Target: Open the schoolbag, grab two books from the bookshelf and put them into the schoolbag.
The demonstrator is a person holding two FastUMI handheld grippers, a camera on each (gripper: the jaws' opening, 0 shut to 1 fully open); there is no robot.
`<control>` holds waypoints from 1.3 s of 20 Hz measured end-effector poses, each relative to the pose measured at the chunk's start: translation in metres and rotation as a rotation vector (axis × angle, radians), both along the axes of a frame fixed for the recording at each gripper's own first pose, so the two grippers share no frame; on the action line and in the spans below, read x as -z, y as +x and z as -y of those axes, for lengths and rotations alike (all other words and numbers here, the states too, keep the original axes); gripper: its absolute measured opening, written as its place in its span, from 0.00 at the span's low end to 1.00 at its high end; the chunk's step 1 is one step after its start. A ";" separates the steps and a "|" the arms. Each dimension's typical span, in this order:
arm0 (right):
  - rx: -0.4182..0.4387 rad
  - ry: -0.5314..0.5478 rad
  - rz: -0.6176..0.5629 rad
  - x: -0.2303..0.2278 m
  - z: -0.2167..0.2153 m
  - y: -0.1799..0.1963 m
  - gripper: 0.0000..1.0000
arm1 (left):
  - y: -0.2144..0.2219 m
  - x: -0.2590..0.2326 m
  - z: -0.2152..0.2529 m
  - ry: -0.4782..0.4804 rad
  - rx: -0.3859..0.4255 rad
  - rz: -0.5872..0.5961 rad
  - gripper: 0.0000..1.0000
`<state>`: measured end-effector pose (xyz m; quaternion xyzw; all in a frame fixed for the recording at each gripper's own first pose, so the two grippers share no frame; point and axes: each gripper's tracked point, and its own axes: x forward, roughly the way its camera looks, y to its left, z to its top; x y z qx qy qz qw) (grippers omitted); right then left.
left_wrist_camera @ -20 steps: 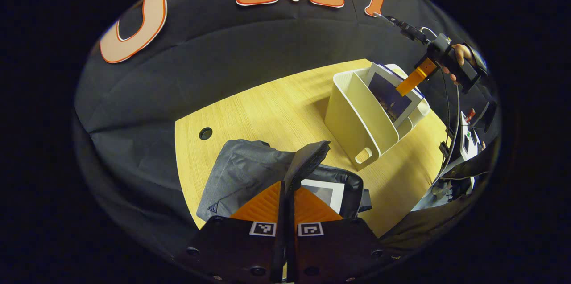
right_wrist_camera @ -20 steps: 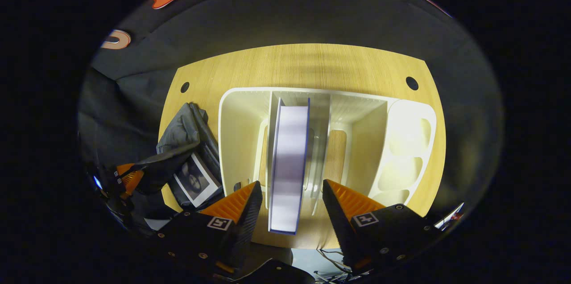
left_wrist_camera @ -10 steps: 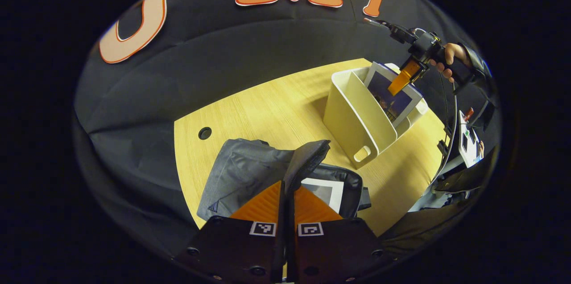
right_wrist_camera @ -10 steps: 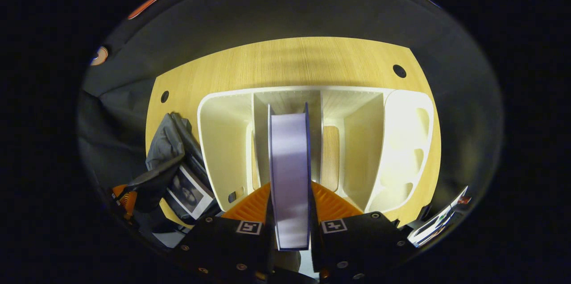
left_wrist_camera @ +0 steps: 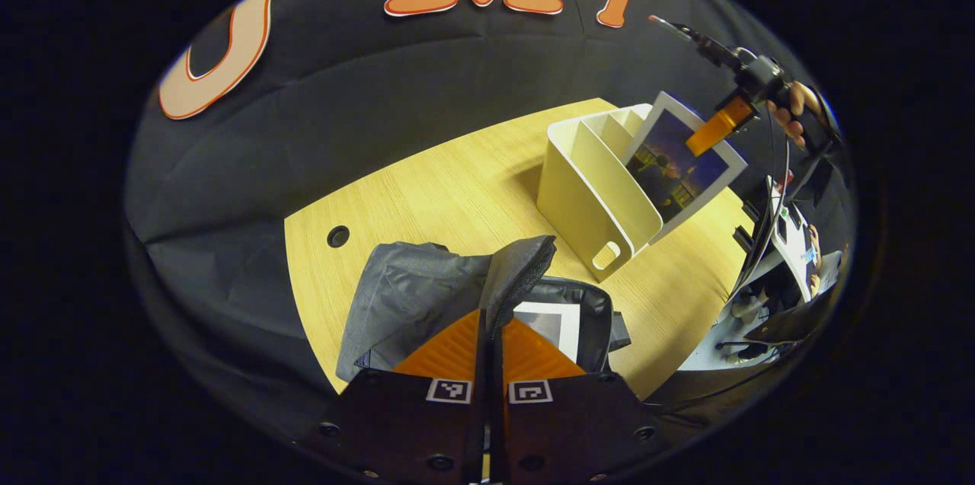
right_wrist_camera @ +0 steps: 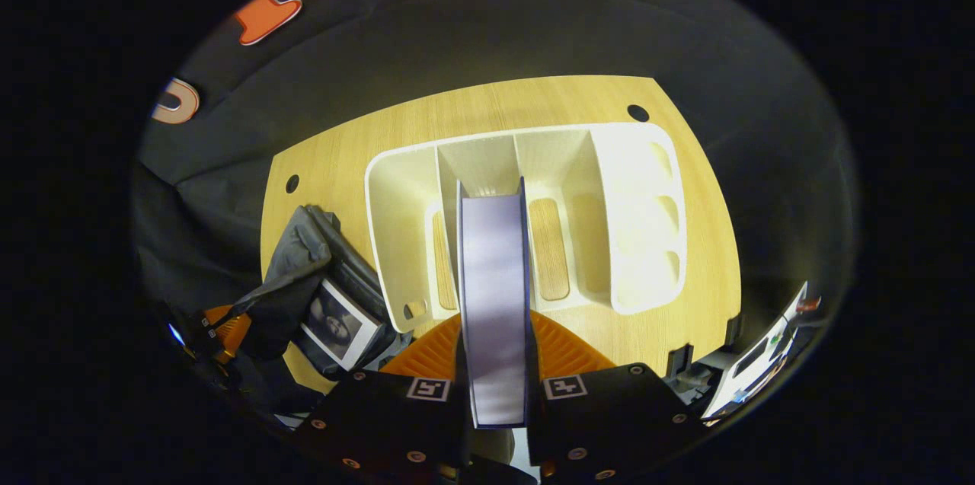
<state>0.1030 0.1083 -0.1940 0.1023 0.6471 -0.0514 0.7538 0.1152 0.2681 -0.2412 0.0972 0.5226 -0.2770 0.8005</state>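
The grey schoolbag (left_wrist_camera: 411, 302) lies open on the wooden table, and my left gripper (left_wrist_camera: 487, 317) is shut on its raised flap (left_wrist_camera: 522, 268). One book (left_wrist_camera: 550, 321) with a white-bordered picture lies inside the bag. A cream bookshelf (left_wrist_camera: 586, 196) stands to the right. My right gripper (right_wrist_camera: 495, 321) is shut on a second book (right_wrist_camera: 493, 272), seen edge-on above the bookshelf (right_wrist_camera: 396, 241). In the left gripper view this book (left_wrist_camera: 674, 165) hangs tilted, partly out of the shelf, under the right gripper (left_wrist_camera: 716, 131). The schoolbag (right_wrist_camera: 305, 272) and the left gripper (right_wrist_camera: 225, 325) are at the lower left.
The table (left_wrist_camera: 426, 188) has a cable hole (left_wrist_camera: 338, 235) near the bag and another hole (right_wrist_camera: 638, 113) behind the shelf. Past the table's right edge stand devices and cables (left_wrist_camera: 788, 234). The black cloth wall closes the back.
My right gripper shut on the book in the shelf and raised it, so it now stands tilted and higher above the compartments. The left gripper keeps hold of the bag's flap.
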 end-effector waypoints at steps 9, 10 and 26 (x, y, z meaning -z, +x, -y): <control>0.164 0.018 0.071 -0.039 -0.008 -0.074 0.30 | -0.005 0.000 0.001 -0.032 0.064 0.015 0.04; 0.182 0.026 0.081 -0.042 -0.012 -0.081 0.30 | -0.006 -0.001 0.002 -0.039 0.074 0.014 0.04; 0.402 0.263 0.194 -0.052 -0.087 -0.169 0.28 | -0.021 -0.010 -0.006 -0.064 0.154 0.050 0.04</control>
